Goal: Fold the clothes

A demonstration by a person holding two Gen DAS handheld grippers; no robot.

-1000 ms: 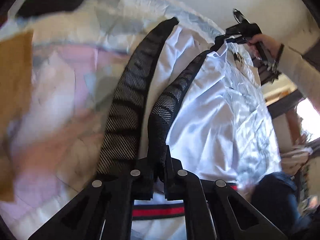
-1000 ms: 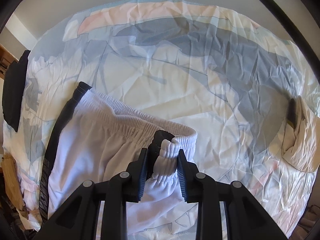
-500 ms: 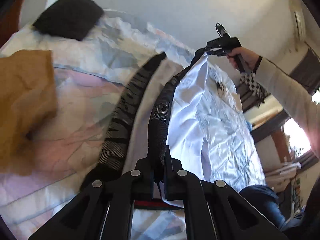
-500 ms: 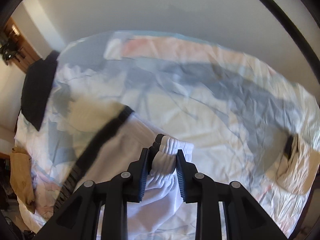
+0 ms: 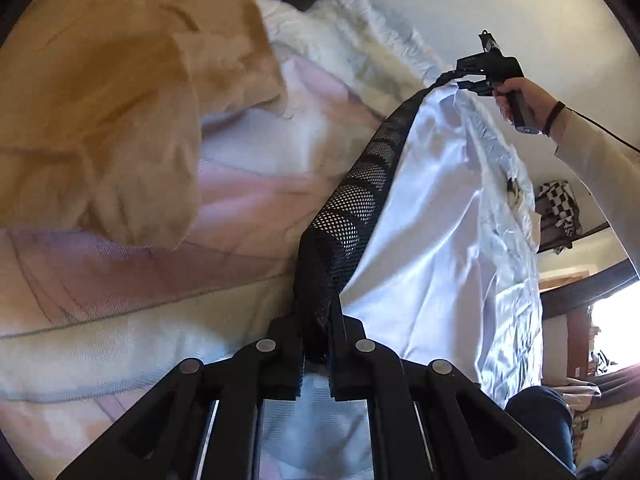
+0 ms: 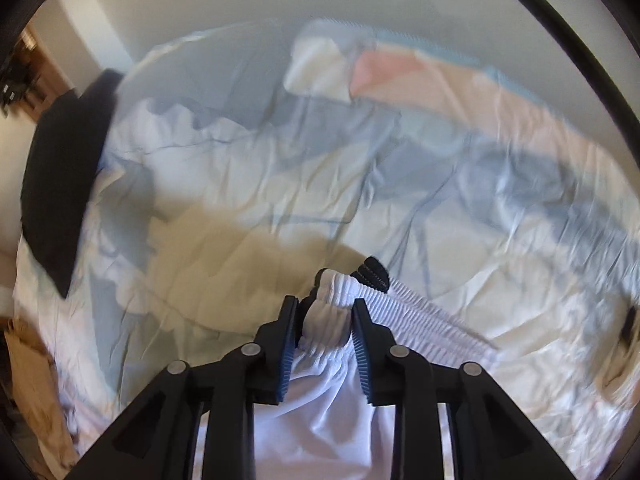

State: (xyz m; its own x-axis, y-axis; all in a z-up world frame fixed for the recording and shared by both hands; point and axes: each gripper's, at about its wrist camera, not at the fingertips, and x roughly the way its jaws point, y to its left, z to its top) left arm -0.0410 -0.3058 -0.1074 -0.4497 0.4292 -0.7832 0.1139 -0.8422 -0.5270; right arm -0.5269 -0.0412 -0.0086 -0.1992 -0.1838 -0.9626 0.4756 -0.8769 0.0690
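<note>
Right wrist view: waistband (image 6: 326, 318), blurred, perhaps loosely between just-opening jaws.

The white shorts (image 5: 432, 216) are smooth cloth with a satin sheen, edged by a black open-mesh stripe (image 5: 360, 204) and a ribbed, gathered elastic waistband (image 6: 340, 300). The bed sheet (image 6: 280, 168) is thin, matt, creased cotton-like fabric. A tan garment (image 5: 120, 92) looks soft, matt and slightly fuzzy. Each tool (image 6: 325, 336) is matt black plastic with ridged pads (image 6: 362, 354) and dull metal pins.

Patterned bedsheet (image 6: 460, 216); black pillow (image 6: 60, 184); checkered cloth (image 5: 558, 208) by wall.
</note>
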